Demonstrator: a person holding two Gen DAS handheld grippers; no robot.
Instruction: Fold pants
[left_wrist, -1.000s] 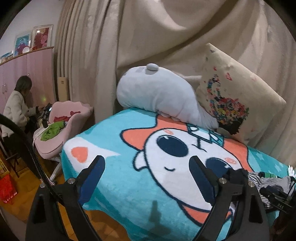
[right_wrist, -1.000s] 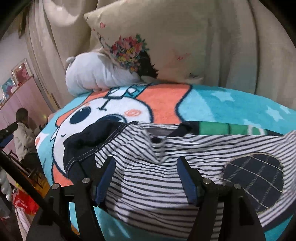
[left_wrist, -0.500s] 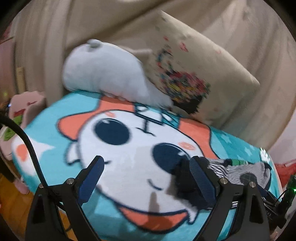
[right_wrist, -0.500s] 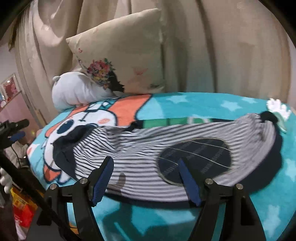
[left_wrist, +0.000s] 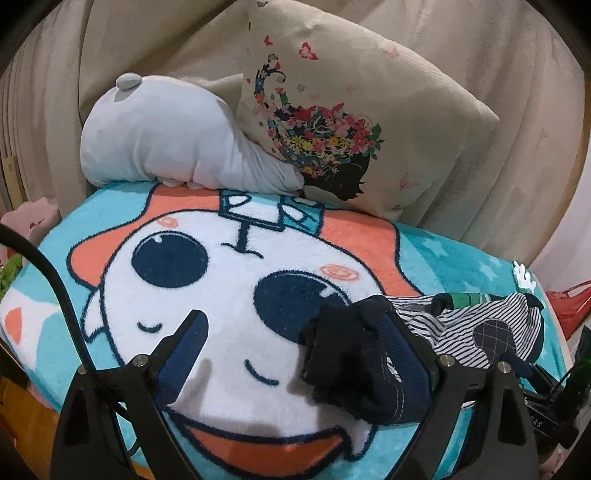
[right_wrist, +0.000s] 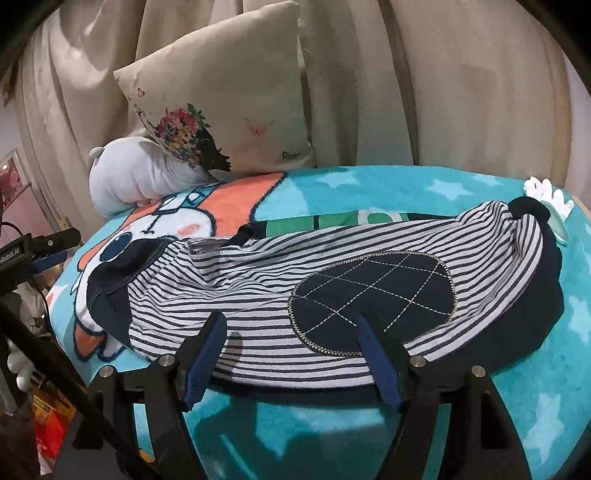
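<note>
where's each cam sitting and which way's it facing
Left wrist: on the left gripper, looking along its open fingers across the cartoon blanket to the navy waistband end of the striped pants.
Right wrist: on the right gripper, angled down at the pants' near edge; open fingers frame the quilted knee patch.
Shared: the pants, blanket, floral pillow, grey plush, curtain.

- The pants (right_wrist: 332, 266) lay spread across the blanket (right_wrist: 369, 184), toward its near edge.
- The cushion (right_wrist: 236, 96) leaned against the curtain (right_wrist: 461, 92) behind the blanket.
- The plush toy (right_wrist: 136, 170) lay left of the cushion, touching it.
</note>
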